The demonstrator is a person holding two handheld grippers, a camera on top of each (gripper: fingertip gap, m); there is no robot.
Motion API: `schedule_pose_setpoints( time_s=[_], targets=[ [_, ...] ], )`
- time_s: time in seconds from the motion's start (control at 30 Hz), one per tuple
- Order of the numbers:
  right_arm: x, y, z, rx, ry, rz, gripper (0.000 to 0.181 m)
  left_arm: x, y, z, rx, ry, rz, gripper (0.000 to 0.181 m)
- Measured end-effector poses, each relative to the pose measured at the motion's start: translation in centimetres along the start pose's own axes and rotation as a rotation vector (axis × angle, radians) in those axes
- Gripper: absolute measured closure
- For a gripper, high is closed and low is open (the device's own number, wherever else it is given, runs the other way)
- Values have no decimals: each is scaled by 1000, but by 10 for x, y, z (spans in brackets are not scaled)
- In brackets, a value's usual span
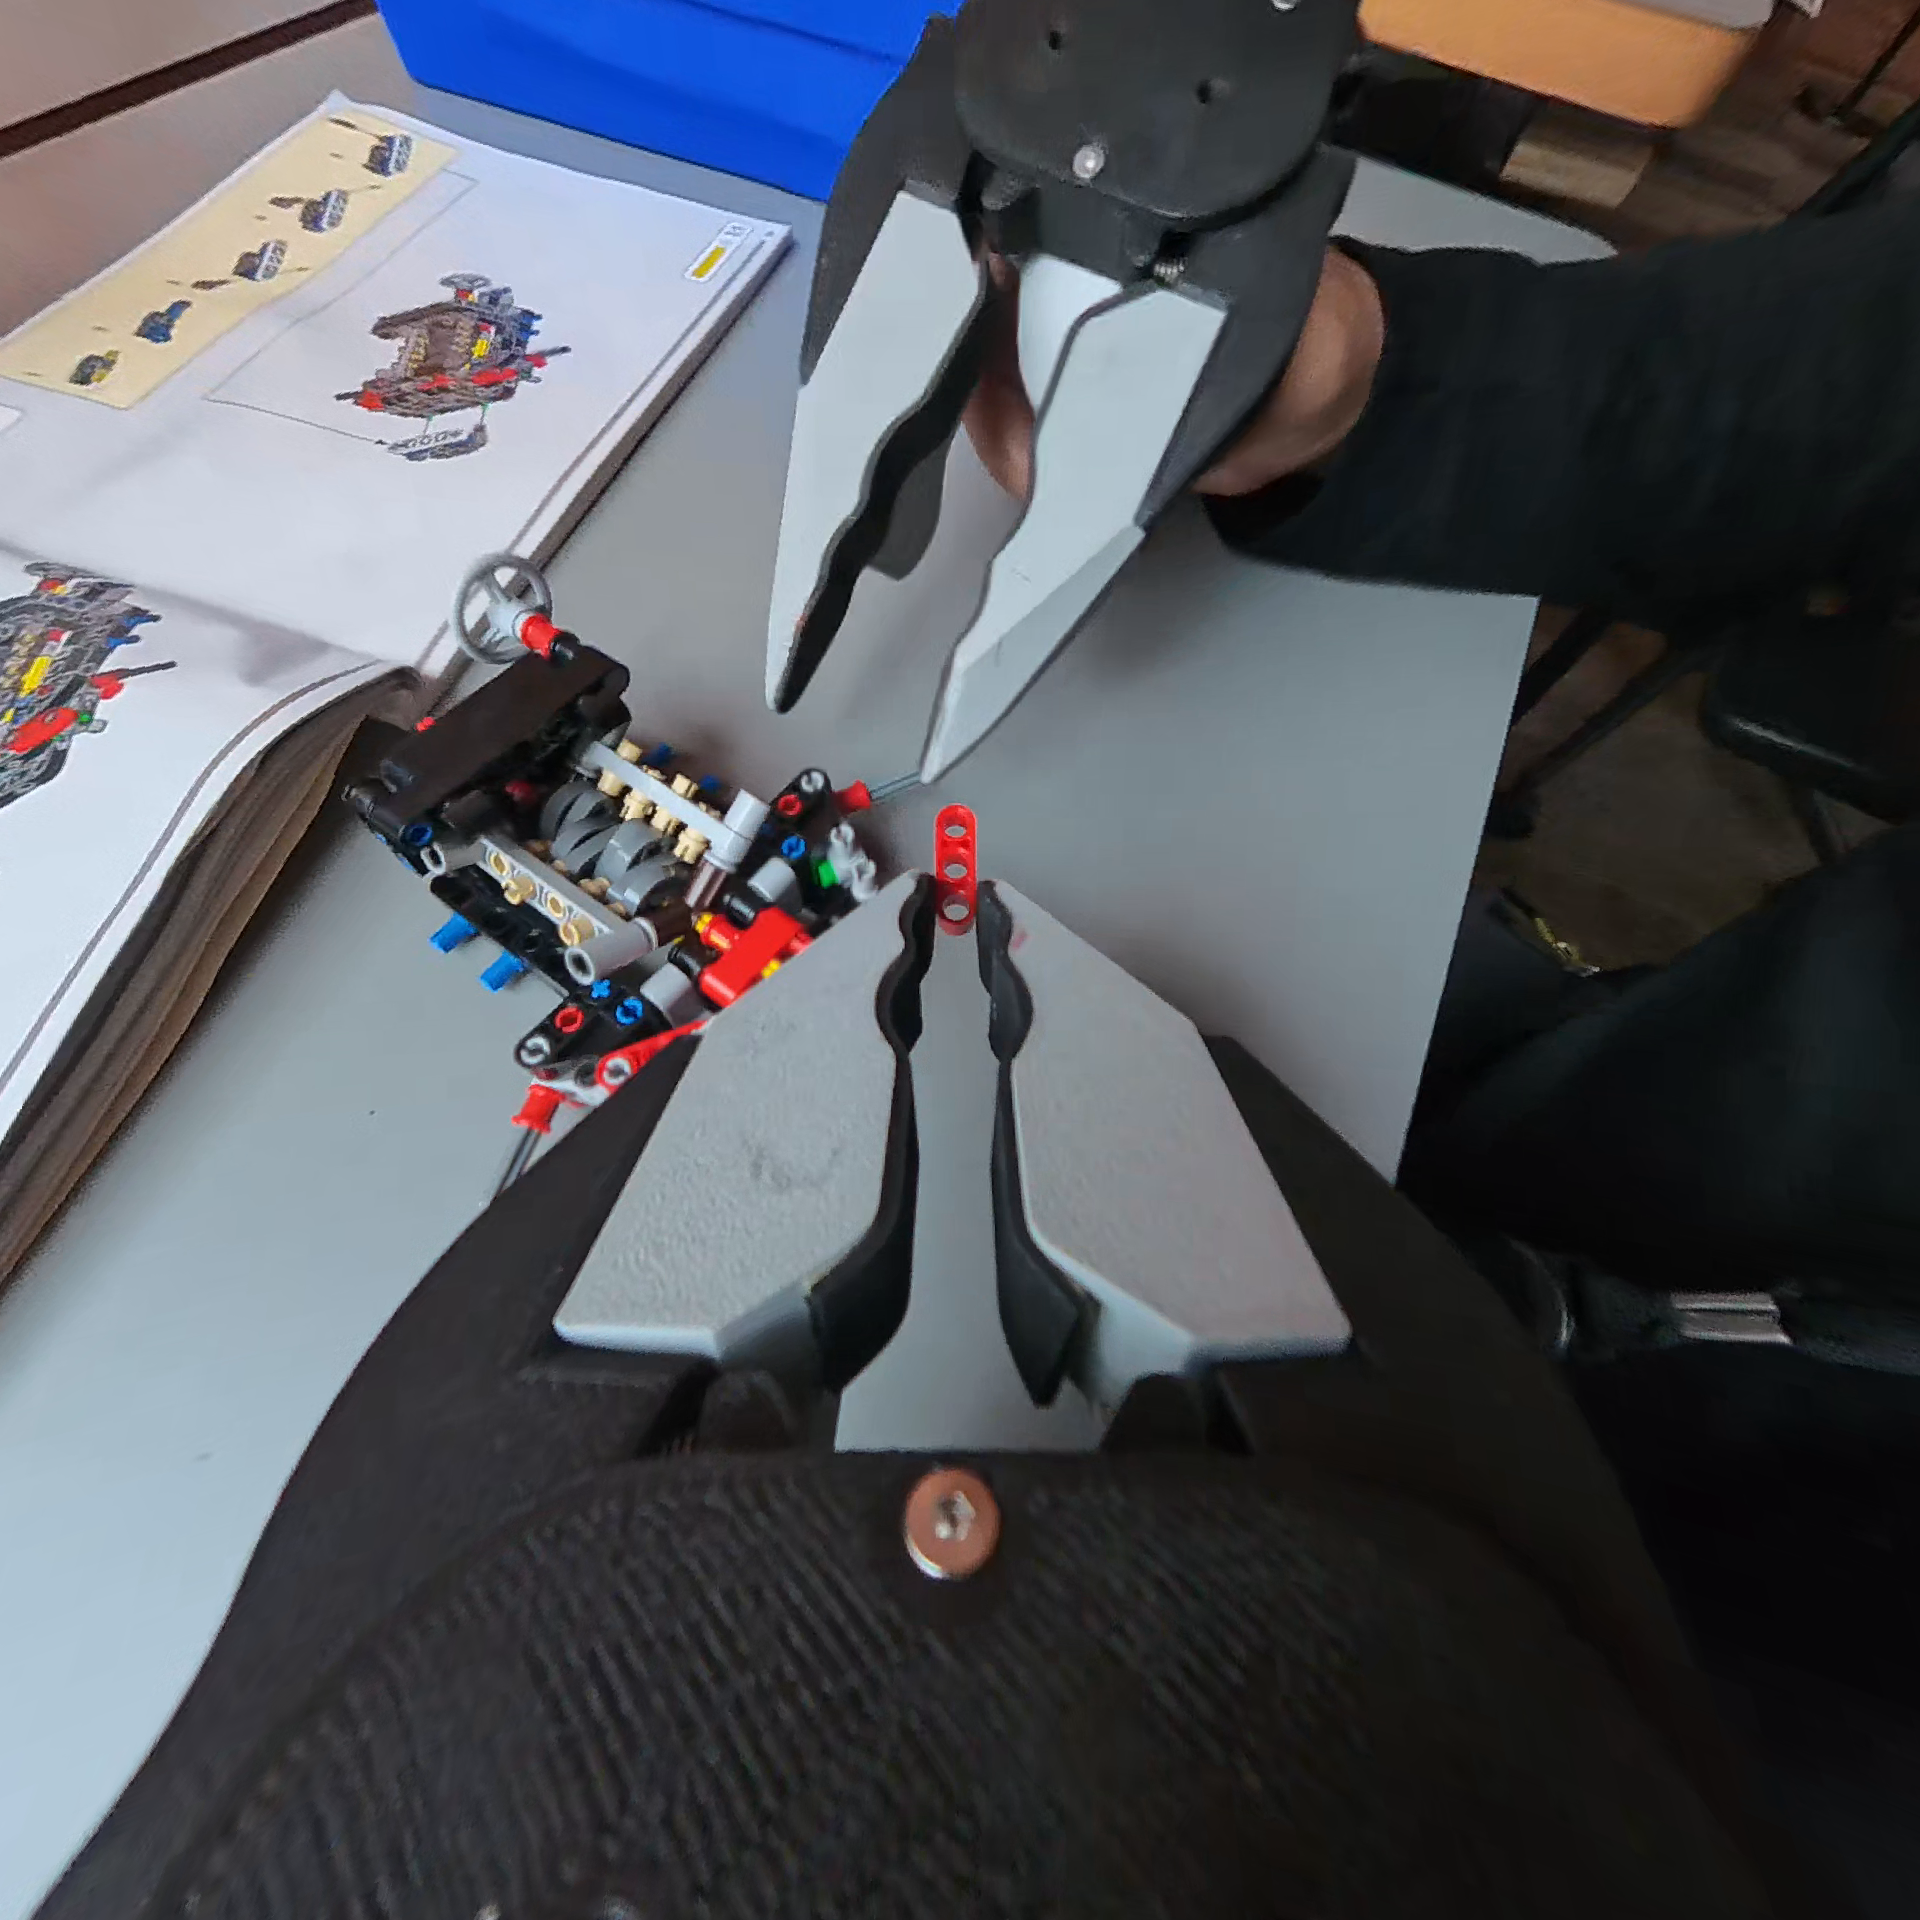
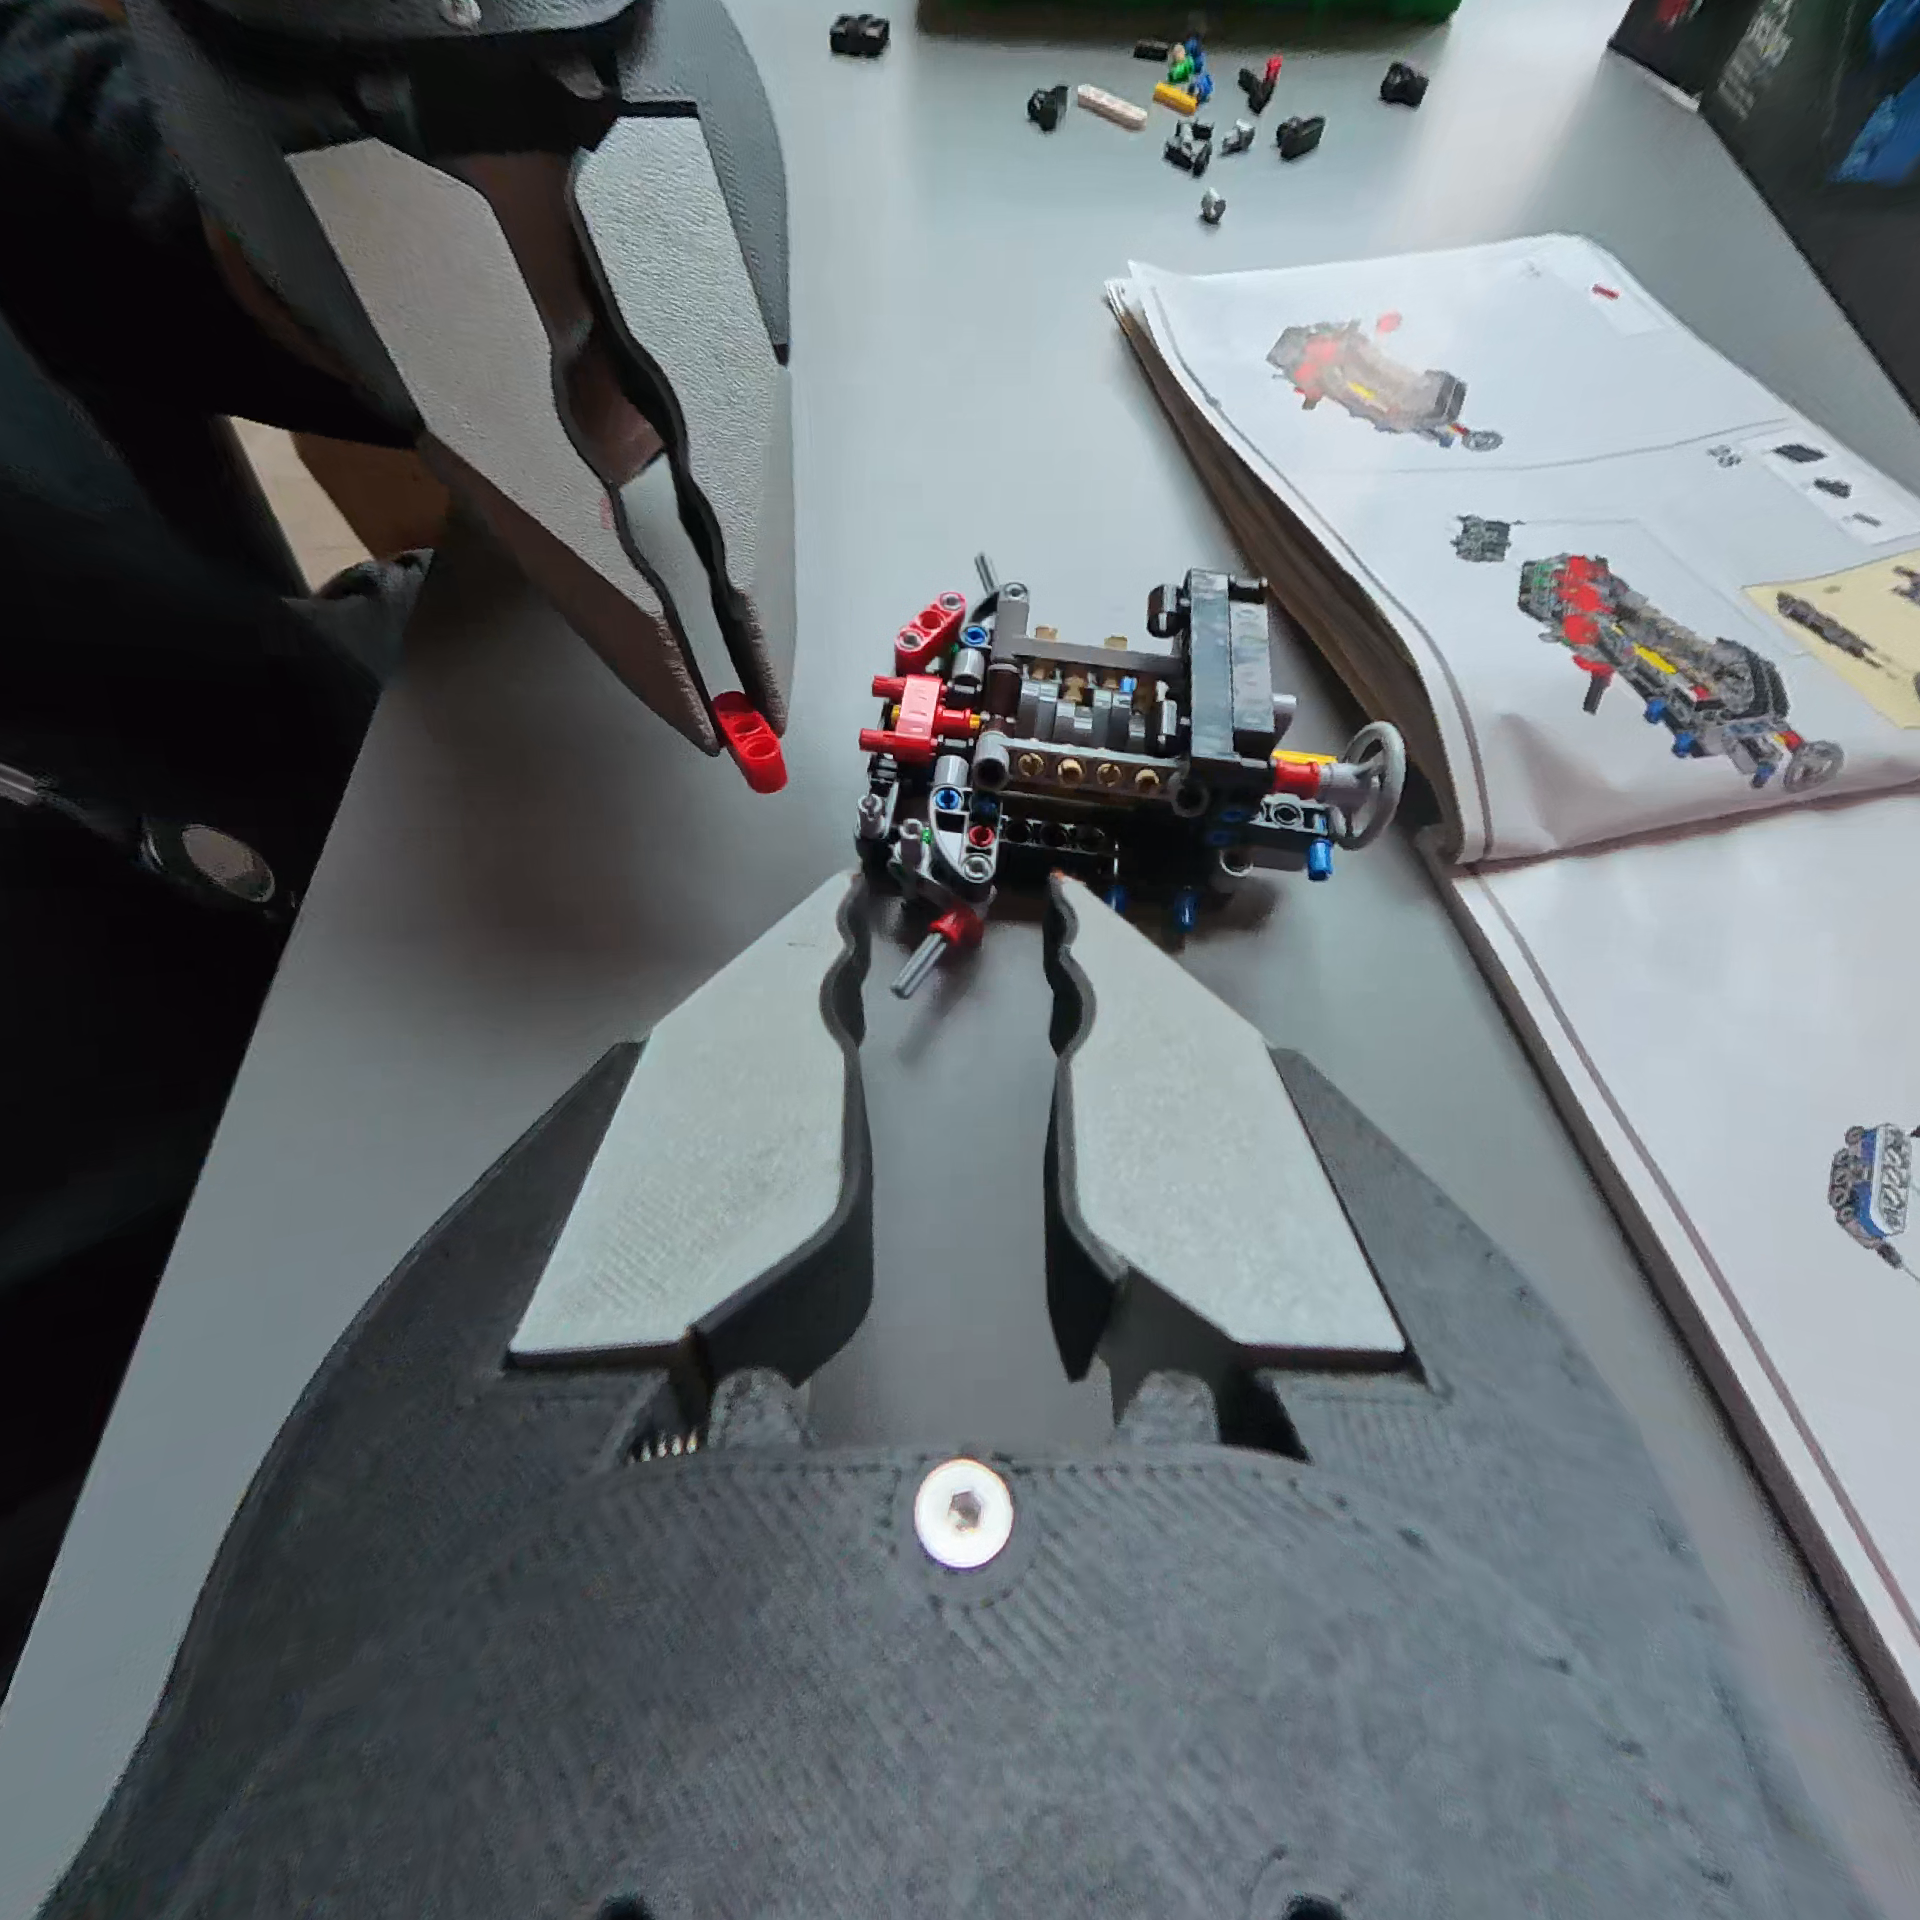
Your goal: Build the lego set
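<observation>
Pinched in the left hand-held gripper [image 1: 954, 896], a short red holed beam [image 1: 955, 864] is kept ready beside the partly built lego model [image 2: 1081, 748]; right hand-held gripper [image 2: 954, 902] hangs unclenched, empty.

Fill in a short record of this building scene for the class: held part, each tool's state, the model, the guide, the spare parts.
Held part: red beam, pinched at the left tool tips
Right tool: open, holds nothing, tips around a grey axle sticking out of the model
Model: partly built lego model on the grey table
Guide: instruction booklet, open beside the model
Spare parts: loose pieces at the table's far end
</observation>
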State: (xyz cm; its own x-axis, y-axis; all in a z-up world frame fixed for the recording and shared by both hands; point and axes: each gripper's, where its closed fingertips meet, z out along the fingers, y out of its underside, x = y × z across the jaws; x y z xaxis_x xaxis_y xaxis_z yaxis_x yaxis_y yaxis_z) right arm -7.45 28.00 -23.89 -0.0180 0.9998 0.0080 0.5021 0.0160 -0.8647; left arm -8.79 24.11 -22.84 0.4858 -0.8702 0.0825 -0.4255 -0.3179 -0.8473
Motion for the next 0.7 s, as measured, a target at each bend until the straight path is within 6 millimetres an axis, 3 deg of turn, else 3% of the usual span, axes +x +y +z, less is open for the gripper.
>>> schedule_pose_setpoints(
  time_s=[0.2, 0.7],
  targets=[
    [9, -6, -10, 65, 65, -11, 151, -7, 18, -9, 0, -58, 8, 176],
    [46, -13, -31, 188, 203, 147, 142, -10, 12, -28, 99, -22, 23, 176]
  ],
)
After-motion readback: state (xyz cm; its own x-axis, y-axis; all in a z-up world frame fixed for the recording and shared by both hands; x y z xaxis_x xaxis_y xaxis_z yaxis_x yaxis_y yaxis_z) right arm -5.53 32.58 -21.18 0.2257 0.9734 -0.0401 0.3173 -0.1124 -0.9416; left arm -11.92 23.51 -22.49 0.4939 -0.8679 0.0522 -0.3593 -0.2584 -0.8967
